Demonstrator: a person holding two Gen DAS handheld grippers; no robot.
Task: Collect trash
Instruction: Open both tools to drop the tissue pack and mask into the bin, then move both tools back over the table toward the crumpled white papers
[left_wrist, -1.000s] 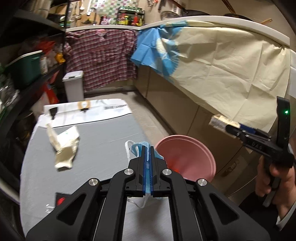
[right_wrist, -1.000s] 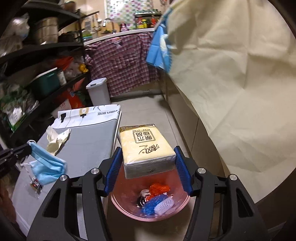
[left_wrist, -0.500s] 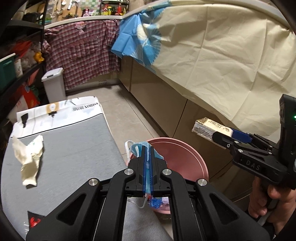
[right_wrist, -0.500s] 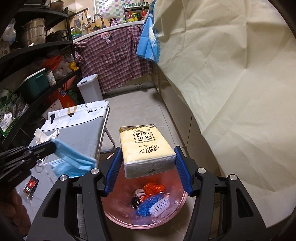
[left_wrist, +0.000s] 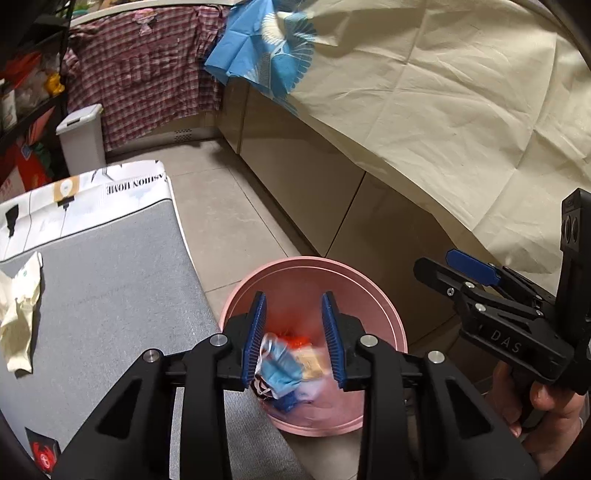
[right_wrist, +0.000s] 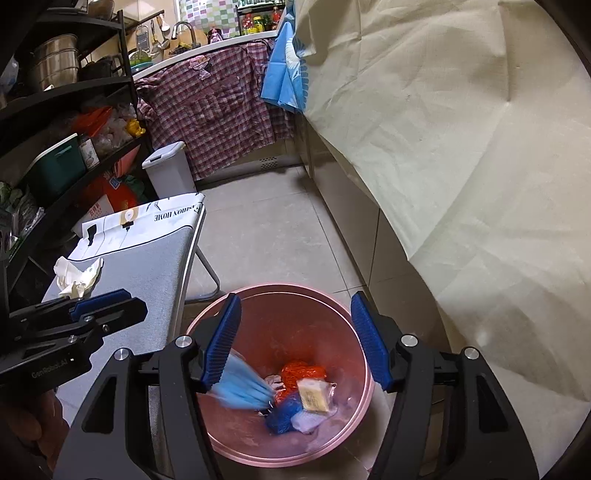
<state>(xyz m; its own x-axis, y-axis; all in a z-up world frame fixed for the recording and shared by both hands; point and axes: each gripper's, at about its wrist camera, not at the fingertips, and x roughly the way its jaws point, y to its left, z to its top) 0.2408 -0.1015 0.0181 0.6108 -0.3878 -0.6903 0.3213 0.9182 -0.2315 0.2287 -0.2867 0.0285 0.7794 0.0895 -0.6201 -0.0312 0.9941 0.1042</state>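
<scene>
A blue face mask (right_wrist: 242, 387), blurred in both views, lies inside the pink bin (right_wrist: 280, 295) at its left side, beside a red wrapper (right_wrist: 301, 371), a yellow tissue pack (right_wrist: 313, 395), a dark blue net (right_wrist: 282, 415) and a pale scrap (right_wrist: 306, 421). From the left wrist view the mask (left_wrist: 279, 371) shows between the blue pads of the left gripper (left_wrist: 294, 332), whose fingers stand apart above the bin (left_wrist: 373, 291) and hold nothing. The right gripper (right_wrist: 295, 339) also hangs over the bin with its fingers spread wide and nothing between them; in the left view it (left_wrist: 461, 266) appears at the right, gripped by a hand (left_wrist: 543, 398). The bin stands on the tiled floor (right_wrist: 266, 236) just beside a table with a grey cover (left_wrist: 99, 280). On that cover lies a crumpled cream glove (left_wrist: 18, 310), well apart from the bin, and a small dark packet with red print (left_wrist: 42, 454) lies near the table's near edge. Farther back a white lidded bin (right_wrist: 168, 170) stands below a hanging plaid shirt (right_wrist: 214, 110), and a cream sheet (right_wrist: 461, 147) drapes over the counter on the right.
</scene>
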